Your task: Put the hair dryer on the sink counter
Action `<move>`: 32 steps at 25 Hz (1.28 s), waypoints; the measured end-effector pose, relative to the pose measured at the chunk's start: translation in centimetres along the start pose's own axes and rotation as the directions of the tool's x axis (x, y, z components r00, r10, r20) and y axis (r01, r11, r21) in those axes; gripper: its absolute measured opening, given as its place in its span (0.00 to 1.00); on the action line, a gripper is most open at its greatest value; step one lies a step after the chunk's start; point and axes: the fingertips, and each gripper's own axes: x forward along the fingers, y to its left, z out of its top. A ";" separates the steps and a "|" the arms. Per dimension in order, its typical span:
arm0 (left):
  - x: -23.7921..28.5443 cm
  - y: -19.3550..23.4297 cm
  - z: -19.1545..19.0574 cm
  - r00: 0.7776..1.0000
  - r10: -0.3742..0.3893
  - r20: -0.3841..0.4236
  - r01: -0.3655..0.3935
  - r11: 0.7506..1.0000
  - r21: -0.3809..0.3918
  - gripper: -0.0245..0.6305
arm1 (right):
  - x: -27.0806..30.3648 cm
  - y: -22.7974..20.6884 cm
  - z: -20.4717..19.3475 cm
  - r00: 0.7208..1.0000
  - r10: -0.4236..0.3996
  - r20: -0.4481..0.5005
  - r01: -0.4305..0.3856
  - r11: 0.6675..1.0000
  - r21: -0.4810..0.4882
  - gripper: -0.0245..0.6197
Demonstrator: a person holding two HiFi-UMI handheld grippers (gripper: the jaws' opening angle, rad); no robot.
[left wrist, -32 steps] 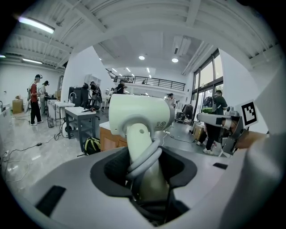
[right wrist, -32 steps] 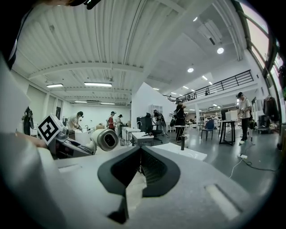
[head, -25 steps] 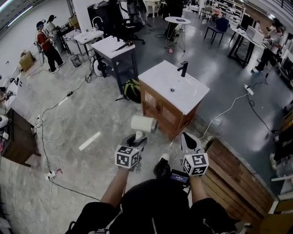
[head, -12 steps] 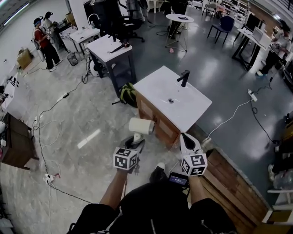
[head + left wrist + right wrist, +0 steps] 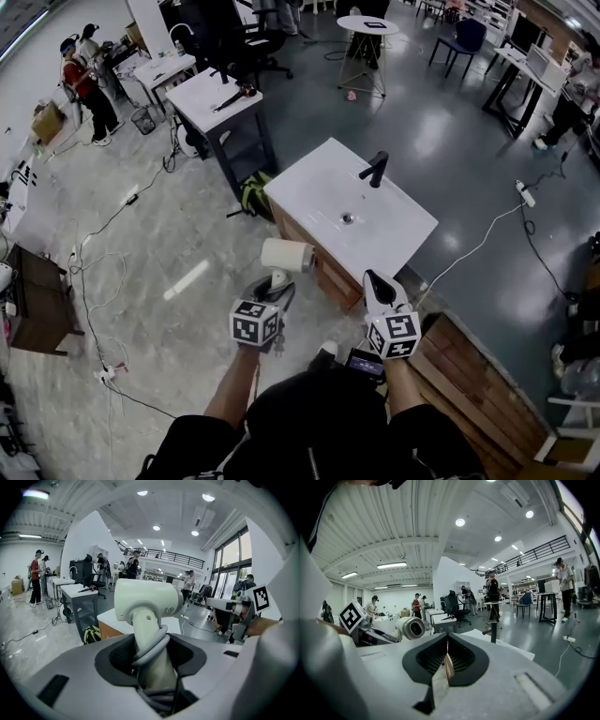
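Observation:
A white hair dryer (image 5: 286, 255) stands upright in my left gripper (image 5: 276, 287), which is shut on its handle; its grey cord is looped round the handle (image 5: 149, 645). The dryer's barrel (image 5: 145, 597) fills the middle of the left gripper view. It hangs over the floor, just short of the near left corner of the white sink counter (image 5: 314, 187) with its black faucet (image 5: 375, 167). My right gripper (image 5: 376, 282) floats beside it near the counter's front edge, jaws shut with nothing in them (image 5: 446, 660). From the right gripper view the dryer (image 5: 411, 627) shows at the left.
The counter sits on a wooden cabinet (image 5: 300, 244). A backpack (image 5: 253, 194) lies at its left end, below a white-topped table (image 5: 220, 94). Wooden boards (image 5: 473, 361) lie at the right. Cables (image 5: 103, 234) run over the floor. People (image 5: 80, 80) stand far left.
I have come closer to the sink counter; it now sits lower and nearer in the head view. Both grippers keep their hold and spacing.

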 end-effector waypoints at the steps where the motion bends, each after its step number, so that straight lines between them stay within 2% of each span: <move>1: 0.7 0.2 0.5 1.000 0.001 -0.003 -0.001 1.000 0.000 0.33 | 0.6 -0.5 0.2 1.000 0.001 0.001 -0.001 1.000 0.004 0.05; 6: 4.1 0.6 3.1 1.000 0.004 -0.004 -0.004 1.000 -0.003 0.33 | 3.6 -3.4 1.6 1.000 0.006 0.000 -0.006 0.999 -0.032 0.05; 13: 7.5 1.6 5.4 1.000 0.008 -0.006 -0.008 1.000 0.000 0.33 | 6.8 -5.8 2.9 1.000 0.023 0.007 -0.022 0.999 -0.035 0.05; 25: 11.1 2.0 8.1 1.000 -0.014 0.005 0.014 1.000 0.024 0.33 | 7.9 -8.1 3.7 1.000 0.007 0.008 -0.006 0.998 -0.057 0.05; 32: 13.5 2.7 9.2 0.999 -0.048 0.001 0.048 0.998 0.039 0.33 | 9.2 -9.5 4.1 1.000 -0.029 0.011 0.029 0.998 -0.055 0.05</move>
